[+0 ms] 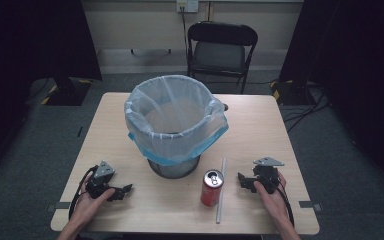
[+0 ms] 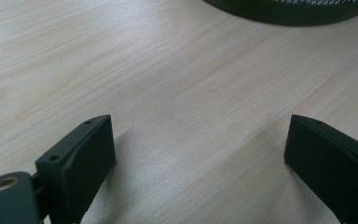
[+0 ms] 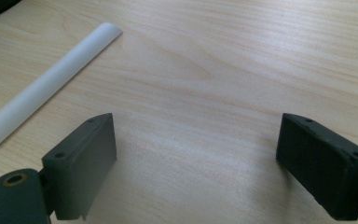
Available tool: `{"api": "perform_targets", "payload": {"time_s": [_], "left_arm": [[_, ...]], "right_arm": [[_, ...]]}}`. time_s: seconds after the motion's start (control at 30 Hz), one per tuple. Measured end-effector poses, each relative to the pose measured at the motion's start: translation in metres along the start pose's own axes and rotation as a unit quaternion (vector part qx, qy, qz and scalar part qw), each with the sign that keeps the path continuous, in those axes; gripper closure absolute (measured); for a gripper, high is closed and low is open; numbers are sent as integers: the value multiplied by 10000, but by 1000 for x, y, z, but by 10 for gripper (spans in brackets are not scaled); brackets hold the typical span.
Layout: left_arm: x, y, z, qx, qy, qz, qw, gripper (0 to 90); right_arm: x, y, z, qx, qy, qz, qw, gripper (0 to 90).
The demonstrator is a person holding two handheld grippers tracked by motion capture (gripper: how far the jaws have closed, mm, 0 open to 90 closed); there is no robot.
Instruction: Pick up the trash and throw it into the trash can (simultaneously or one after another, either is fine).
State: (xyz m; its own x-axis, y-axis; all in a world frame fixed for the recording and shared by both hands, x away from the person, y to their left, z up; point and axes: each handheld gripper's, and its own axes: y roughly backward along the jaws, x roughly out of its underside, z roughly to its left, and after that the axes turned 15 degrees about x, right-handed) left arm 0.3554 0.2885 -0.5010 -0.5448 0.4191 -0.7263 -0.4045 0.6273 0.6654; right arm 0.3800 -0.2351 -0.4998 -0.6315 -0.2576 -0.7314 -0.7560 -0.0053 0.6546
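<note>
A black mesh waste bin [image 1: 176, 167] lined with a clear and blue bag [image 1: 176, 117] stands mid-table. Its dark base [image 2: 289, 11] shows at the top of the left gripper view. A red soda can [image 1: 212, 188] stands upright just right of the bin's foot. A white straw [image 1: 221, 190] lies beside the can, and its end [image 3: 42, 88] runs along the left of the right gripper view. My left gripper [image 1: 126, 190] rests on the table at front left, open and empty [image 2: 198, 161]. My right gripper [image 1: 242, 181] sits at front right, open and empty [image 3: 196, 163], just right of the straw.
The wooden table [image 1: 260, 125] has bare surface along both sides of the bin. Behind it stands a black folding chair [image 1: 221, 47]. Cables [image 1: 305, 107] lie on the grey floor at the right, and dark curtains hang on both sides.
</note>
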Motion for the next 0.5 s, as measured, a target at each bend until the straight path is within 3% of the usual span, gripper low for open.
{"api": "perform_targets", "payload": {"time_s": [0.27, 0.4, 0.5], "left_arm": [[0, 0, 0, -2, 1, 4, 10000, 82], [0, 0, 0, -9, 13, -12, 10000, 82], [0, 0, 0, -13, 13, -7, 10000, 81]], "right_arm": [[0, 0, 0, -16, 16, 0, 10000, 117], [-1, 2, -2, -35, 69, 43, 10000, 165], [-4, 7, -1, -86, 133, -78, 9998, 176]]}}
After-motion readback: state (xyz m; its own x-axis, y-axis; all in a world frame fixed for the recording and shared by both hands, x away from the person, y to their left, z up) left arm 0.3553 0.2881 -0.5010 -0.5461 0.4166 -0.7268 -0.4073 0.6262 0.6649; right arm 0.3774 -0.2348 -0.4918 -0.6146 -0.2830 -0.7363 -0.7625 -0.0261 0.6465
